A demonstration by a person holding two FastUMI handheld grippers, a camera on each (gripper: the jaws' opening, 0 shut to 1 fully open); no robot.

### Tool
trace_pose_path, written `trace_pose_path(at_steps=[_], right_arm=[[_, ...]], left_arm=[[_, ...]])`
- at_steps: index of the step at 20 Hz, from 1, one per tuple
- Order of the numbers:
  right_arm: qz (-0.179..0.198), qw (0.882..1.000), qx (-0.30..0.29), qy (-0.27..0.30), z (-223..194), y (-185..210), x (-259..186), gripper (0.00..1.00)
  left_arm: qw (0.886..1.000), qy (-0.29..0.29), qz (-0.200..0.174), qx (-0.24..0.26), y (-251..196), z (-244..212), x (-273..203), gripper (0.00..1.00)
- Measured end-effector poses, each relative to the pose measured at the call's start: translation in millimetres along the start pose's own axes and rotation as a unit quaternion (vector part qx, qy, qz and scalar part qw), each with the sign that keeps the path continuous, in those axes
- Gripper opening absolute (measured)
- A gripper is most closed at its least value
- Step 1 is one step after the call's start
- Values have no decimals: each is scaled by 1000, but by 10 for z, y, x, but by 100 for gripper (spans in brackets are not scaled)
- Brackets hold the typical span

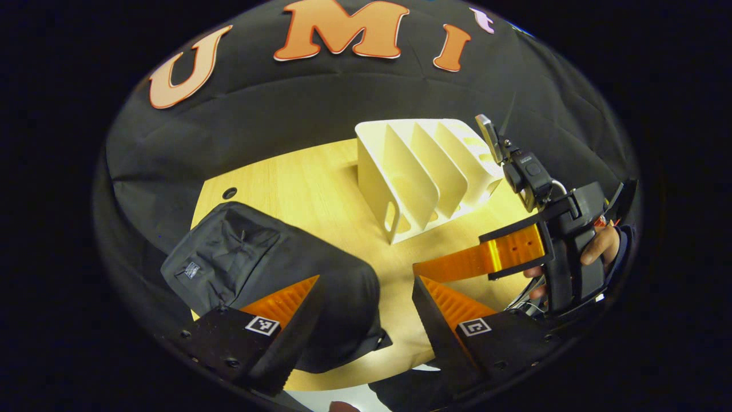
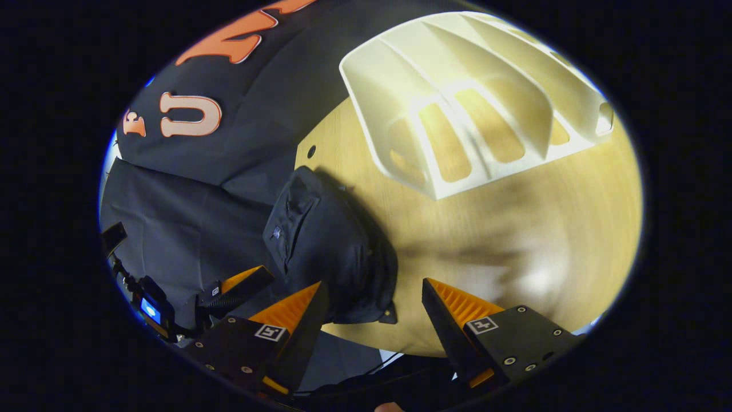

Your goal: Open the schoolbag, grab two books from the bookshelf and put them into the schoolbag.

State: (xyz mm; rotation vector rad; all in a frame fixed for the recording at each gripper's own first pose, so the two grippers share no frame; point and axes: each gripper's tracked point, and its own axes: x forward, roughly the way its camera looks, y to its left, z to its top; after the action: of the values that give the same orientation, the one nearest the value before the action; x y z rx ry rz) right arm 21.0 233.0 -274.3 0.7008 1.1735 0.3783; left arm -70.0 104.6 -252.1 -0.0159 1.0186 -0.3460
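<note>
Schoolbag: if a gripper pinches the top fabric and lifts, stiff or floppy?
Likely floppy: the schoolbag lies slumped on the table, its fabric creased and sagging. Probably light, since it looks flat and unfilled. A pinch would likely lift loose cloth first, the body trailing.

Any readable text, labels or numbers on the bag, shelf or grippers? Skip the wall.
No text can be read.
Patch on the schoolbag: too small to read.
Marker squares on the left gripper and the right gripper: coded patterns, no words.
Screen on the left gripper's mount, in the right gripper view: lit, too small to read.
Bookshelf: no text.
</note>
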Motion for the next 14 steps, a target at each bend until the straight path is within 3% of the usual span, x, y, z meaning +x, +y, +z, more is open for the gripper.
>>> trace_pose_path(at_steps=[4, 7, 10, 14], right_arm=[[-30, 996, -43, -77, 410, -270, -543, 99], [-50, 985, -86, -141, 678, -428, -1056, 98], [-70, 967, -136, -203, 933, -449, -1529, 98], [-95, 935, -201, -278, 1172, -421, -1999, 98]], left_arm=[[998, -51, 29, 4, -330, 408, 22, 98], [993, -102, 55, 1, -543, 713, -50, 97], [985, -157, 68, -6, -791, 1039, -192, 97], [970, -223, 93, -14, -978, 1397, -401, 97]])
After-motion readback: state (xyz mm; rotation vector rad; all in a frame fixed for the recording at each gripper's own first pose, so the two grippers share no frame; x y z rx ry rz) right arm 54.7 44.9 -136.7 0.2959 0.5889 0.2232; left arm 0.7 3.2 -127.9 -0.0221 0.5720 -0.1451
